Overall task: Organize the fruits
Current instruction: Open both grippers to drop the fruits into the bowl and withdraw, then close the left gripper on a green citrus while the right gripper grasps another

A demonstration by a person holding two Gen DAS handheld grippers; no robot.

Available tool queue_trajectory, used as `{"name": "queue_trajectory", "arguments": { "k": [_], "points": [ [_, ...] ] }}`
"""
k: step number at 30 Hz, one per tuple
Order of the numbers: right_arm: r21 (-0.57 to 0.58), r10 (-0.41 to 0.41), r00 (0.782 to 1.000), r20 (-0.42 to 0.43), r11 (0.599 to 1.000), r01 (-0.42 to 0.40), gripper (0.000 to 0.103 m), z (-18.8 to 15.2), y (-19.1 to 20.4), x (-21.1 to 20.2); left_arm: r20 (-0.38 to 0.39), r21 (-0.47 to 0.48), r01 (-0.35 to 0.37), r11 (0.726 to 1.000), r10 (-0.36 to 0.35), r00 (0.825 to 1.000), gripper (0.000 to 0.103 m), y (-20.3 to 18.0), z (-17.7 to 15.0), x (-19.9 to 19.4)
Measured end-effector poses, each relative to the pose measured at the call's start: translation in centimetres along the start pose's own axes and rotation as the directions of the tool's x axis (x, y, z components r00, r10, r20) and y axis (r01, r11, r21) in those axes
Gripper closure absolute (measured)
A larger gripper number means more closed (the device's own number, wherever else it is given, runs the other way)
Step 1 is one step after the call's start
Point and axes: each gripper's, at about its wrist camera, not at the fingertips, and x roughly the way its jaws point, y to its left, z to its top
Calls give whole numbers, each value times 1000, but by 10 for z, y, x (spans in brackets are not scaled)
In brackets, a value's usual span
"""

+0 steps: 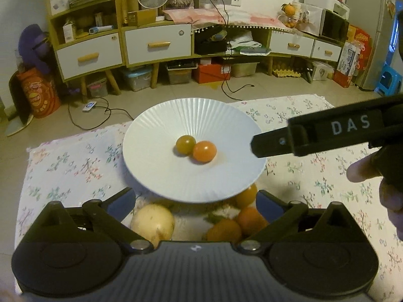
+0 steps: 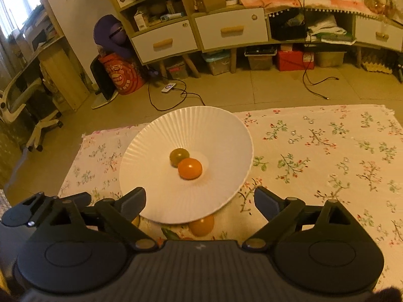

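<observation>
A white ribbed plate (image 1: 194, 115) stands on a floral cloth (image 1: 63, 166). In its hollow a greenish-orange fruit (image 1: 185, 144) and an orange fruit (image 1: 204, 151) touch each other. My left gripper (image 1: 195, 196) is open over the plate's near rim, with nothing between its fingers. Below it lie a pale round fruit (image 1: 153, 222) and a few oranges (image 1: 250, 220). One black finger (image 1: 267, 146) of the right gripper reaches in over the plate's right rim. In the right wrist view the right gripper (image 2: 200, 195) is open and holds nothing, near the plate (image 2: 201, 125) and its two fruits (image 2: 190, 168).
An orange (image 2: 201, 225) peeks out under the plate's near rim. A person's hand (image 1: 357, 171) holds the right gripper at the right edge. The cloth (image 2: 327, 151) stretches to the right of the plate. Past the far table edge are floor cables (image 1: 100, 110) and low cabinets (image 1: 156, 45).
</observation>
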Motion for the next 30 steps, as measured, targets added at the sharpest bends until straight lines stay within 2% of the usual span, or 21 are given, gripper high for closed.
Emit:
{"name": "queue_trajectory", "arguments": {
  "k": [8, 11, 16, 21, 26, 30],
  "points": [
    [-64, -68, 997, 20, 996, 69, 5, -20, 5, -12, -17, 7, -22, 1000, 22, 1000, 11, 4, -13, -17],
    [-96, -80, 995, 55, 992, 85, 0, -30, 7, -18, -20, 11, -33, 999, 33, 999, 11, 6, -20, -22],
    [-139, -96, 987, 126, 984, 114, 0, -48, 4, -24, -17, 2, -40, 999, 40, 999, 11, 13, -39, -28],
    [-204, -86, 991, 107, 973, 106, 0, -59, 5, -22, -14, 2, -14, 1000, 14, 1000, 11, 20, -56, -35],
    [-230, -41, 996, 73, 971, 57, 0, -74, 5, -20, -29, 12, 2, 1000, -1, 1000, 11, 23, -66, -37],
    [-299, -12, 997, 75, 954, 34, 1, -85, 11, -21, -40, 17, 2, 1000, -1, 999, 11, 25, -72, -37]
  ]
}}
